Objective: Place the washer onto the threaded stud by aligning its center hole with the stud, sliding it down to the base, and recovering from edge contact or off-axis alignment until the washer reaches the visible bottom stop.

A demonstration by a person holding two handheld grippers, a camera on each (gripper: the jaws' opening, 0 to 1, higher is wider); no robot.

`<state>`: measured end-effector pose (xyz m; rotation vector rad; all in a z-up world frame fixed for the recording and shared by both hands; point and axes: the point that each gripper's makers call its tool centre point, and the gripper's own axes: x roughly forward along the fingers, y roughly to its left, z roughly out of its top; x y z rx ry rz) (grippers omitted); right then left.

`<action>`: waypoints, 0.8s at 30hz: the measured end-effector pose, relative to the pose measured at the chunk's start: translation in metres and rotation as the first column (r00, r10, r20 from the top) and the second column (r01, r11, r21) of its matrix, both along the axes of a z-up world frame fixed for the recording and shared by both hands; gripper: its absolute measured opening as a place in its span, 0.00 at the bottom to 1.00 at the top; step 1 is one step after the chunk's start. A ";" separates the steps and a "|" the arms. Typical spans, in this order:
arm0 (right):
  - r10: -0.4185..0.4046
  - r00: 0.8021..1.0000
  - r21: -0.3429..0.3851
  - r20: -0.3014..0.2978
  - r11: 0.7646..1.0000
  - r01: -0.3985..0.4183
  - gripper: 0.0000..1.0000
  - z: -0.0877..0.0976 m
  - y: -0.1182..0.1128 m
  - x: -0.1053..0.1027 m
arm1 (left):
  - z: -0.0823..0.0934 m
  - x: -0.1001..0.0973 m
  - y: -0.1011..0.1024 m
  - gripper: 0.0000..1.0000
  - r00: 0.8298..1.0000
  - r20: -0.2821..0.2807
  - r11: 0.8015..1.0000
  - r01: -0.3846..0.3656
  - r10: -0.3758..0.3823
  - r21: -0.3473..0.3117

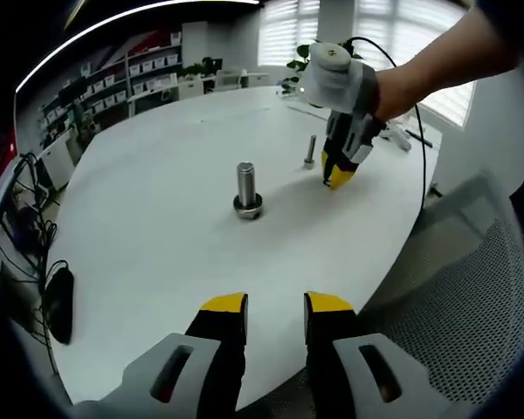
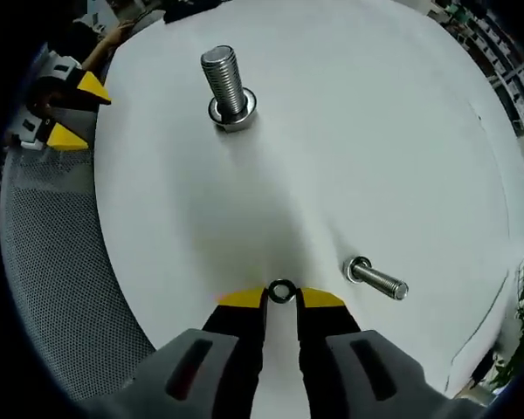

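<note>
Over on the round white table [image 1: 157, 227] the large threaded stud [image 1: 247, 185] stands upright near the middle, with a metal ring already seated around its base. From the left gripper view, the left gripper [image 1: 275, 307] hangs at the near table edge, yellow-tipped jaws spread with a clear gap and nothing between them. Across the table a person's hand and forearm bring in the right gripper [image 1: 339, 175], tips pointed down at the tabletop, just beside a smaller bolt [image 1: 310, 150] standing upright well apart from the big stud.

Switch to the right gripper view: the right gripper [image 2: 281, 297] has its jaws drawn close, pinching the small washer [image 2: 281, 291] by its edges right at the tips, the hole plainly open to the camera. The washer sits well apart from the threaded stud [image 2: 225, 83], which rises at the far side of the table [image 2: 349, 131]. The smaller bolt [image 2: 377, 279] appears just to the right of the tips. At the left edge, the left gripper [image 2: 70, 109] shows its yellow tips, beside a grey mesh chair [image 2: 61, 262].
</note>
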<state>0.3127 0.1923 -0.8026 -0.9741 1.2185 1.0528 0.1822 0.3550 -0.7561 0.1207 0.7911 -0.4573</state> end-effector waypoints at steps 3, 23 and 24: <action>-0.021 1.000 -0.008 0.001 1.000 0.021 0.14 -0.001 0.000 0.005 | 0.000 0.000 0.000 0.24 1.000 -0.001 1.000 -0.001 0.001 0.002; -0.083 0.996 0.005 0.016 0.997 0.083 0.14 0.001 -0.001 0.001 | 0.003 0.001 0.004 0.24 1.000 0.011 1.000 -0.025 0.025 0.000; -0.088 0.996 0.011 0.017 0.996 0.088 0.14 0.001 -0.001 0.001 | 0.003 0.001 0.005 0.24 1.000 0.011 1.000 -0.026 0.026 0.000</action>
